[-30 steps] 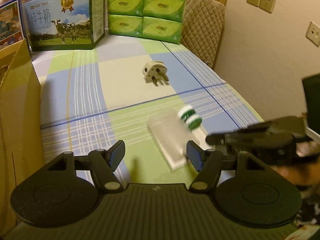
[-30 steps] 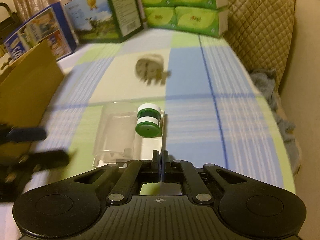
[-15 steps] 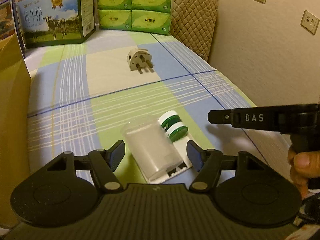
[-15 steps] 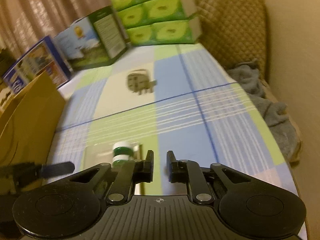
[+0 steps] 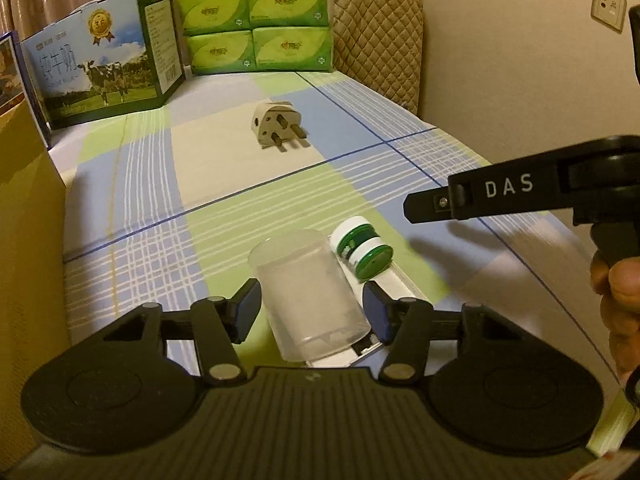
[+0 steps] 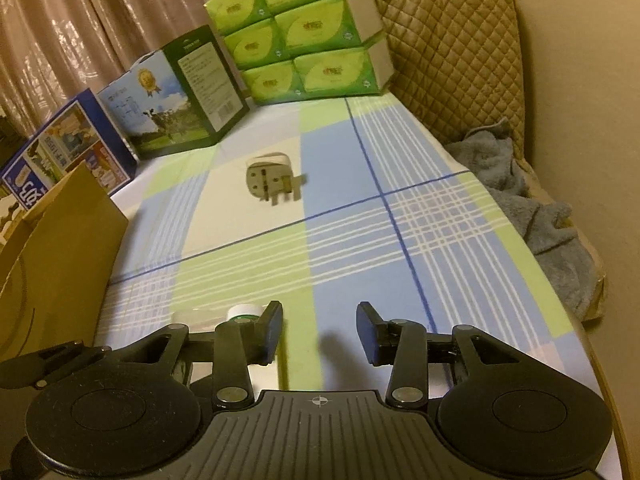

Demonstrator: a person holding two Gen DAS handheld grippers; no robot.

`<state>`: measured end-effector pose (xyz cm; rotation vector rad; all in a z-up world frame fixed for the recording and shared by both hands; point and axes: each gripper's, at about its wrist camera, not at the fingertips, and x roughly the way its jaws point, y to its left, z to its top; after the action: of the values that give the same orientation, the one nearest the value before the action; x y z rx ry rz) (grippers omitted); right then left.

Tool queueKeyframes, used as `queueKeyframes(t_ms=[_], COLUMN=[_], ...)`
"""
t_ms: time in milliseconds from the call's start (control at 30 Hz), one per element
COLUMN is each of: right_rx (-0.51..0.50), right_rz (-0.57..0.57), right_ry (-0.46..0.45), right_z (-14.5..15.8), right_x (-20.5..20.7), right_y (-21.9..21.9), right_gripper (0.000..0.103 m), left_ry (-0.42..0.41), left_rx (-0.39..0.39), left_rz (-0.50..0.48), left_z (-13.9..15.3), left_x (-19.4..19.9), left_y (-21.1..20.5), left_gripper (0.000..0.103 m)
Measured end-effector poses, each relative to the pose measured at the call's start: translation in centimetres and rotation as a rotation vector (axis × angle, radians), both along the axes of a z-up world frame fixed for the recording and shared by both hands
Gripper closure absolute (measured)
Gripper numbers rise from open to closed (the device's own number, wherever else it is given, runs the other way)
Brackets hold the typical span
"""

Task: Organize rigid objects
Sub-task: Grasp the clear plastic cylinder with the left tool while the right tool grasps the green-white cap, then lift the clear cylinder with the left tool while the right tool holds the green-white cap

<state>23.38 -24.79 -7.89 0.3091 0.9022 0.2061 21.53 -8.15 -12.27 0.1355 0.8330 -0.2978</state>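
**Clear cup between your left tool's spread fingers, right tool held apart over the cloth**

Your left tool (image 5: 311, 310) stands wide apart, its two fingers flanking the frosted, translucent plastic cup (image 5: 310, 294) that lies on its side; the fingers sit close to the cup's walls, but you cannot tell from this view whether they touch it. The cup rests on a flat white tray (image 5: 394, 286), its closed end pointing away from you and its mouth toward the camera. Touching the cup's right side is a small round jar with green and white bands (image 5: 362, 249), also tipped on its side, its dark green lid facing you.

Your right tool (image 6: 320, 334) is spread open and grips nothing; it hangs above the checked blue, green and cream tablecloth (image 6: 400, 240), just right of the cup and jar.

Farther out, well apart from the tray, a beige three-pin plug adapter (image 5: 278, 126) lies on the cloth, pins toward you. A brown cardboard box (image 5: 24, 240) stands at the left edge. At the back stand a milk carton box printed with a cow (image 5: 100, 68) and stacked green tissue packs (image 5: 256, 16).
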Motion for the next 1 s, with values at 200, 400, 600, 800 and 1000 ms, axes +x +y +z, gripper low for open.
queueKeyframes(t_ms=[200, 400, 600, 800, 1000], right_rx=[-0.005, -0.008, -0.012, -0.020, -0.016], right_rz=[0.030, 0.035, 0.053, 0.112, 0.174], right_ry=[-0.005, -0.003, -0.012, -0.028, -0.026], right_z=[0.0, -0.2, -0.2, -0.1, -0.4], right_x=[0.1, 0.1, 0.2, 0.2, 0.3], right_y=[1.0, 1.2, 1.6, 2.8, 4.3], right_gripper=[0.065, 0.065, 0.065, 0.065, 0.065], left_ry=[0.028, 0.061, 0.036, 0.021, 0.021], left_rx=[0.010, 0.018, -0.007, -0.029, -0.027], left_rz=[0.024, 0.016, 0.028, 0.068, 0.095], left_z=[-0.6, -1.4, -0.3, 0.9, 1.0], left_x=[0.7, 1.2, 0.6, -0.4, -1.4], left_y=[0.1, -0.2, 0.6, 2.4, 3.5], left_gripper=[0.050, 0.060, 0.072, 0.076, 0.076])
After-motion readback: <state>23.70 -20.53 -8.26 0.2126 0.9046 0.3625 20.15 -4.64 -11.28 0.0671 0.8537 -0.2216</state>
